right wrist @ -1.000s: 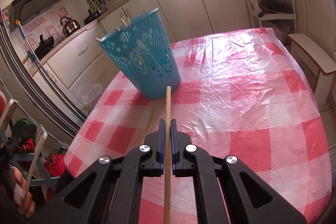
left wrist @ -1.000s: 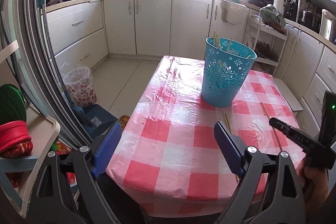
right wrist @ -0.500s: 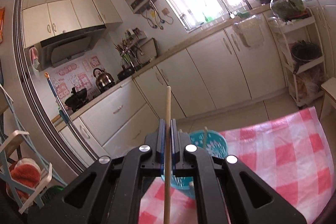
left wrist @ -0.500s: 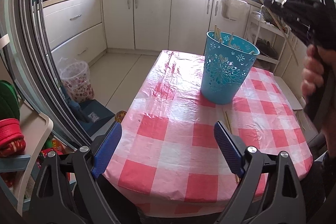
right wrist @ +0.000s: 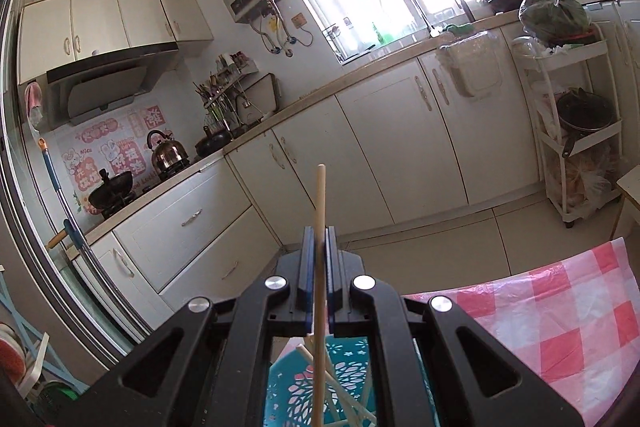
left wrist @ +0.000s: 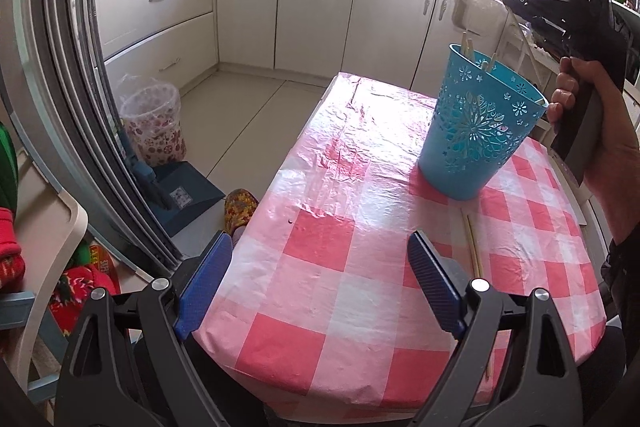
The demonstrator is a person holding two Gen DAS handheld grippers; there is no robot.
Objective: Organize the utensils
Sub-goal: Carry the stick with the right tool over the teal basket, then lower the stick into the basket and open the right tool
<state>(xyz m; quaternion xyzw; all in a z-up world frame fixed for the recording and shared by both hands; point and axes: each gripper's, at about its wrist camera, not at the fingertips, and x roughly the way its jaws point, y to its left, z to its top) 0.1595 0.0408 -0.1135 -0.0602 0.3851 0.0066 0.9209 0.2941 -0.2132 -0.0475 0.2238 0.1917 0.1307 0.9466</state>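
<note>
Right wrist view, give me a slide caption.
Right gripper clamps a chopstick above the blue basket.

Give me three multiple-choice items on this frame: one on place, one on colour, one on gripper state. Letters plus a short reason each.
1. Where does the chopstick still on the table lie?
A. Inside the basket
B. On the checked tablecloth, on the near side of the basket
C. On the floor

2. What colour is the basket?
A. Turquoise blue
B. White
C. Red

3. How does the right gripper stand?
A. Open, nothing between the pads
B. Shut on a held chopstick
C. Shut on the basket rim

Answers:
1 B: the left wrist view shows it flat on the tablecloth, just short of the basket's base.
2 A: its cut-out wall is turquoise in both views.
3 B: the pads press on the held chopstick above the basket.
</note>
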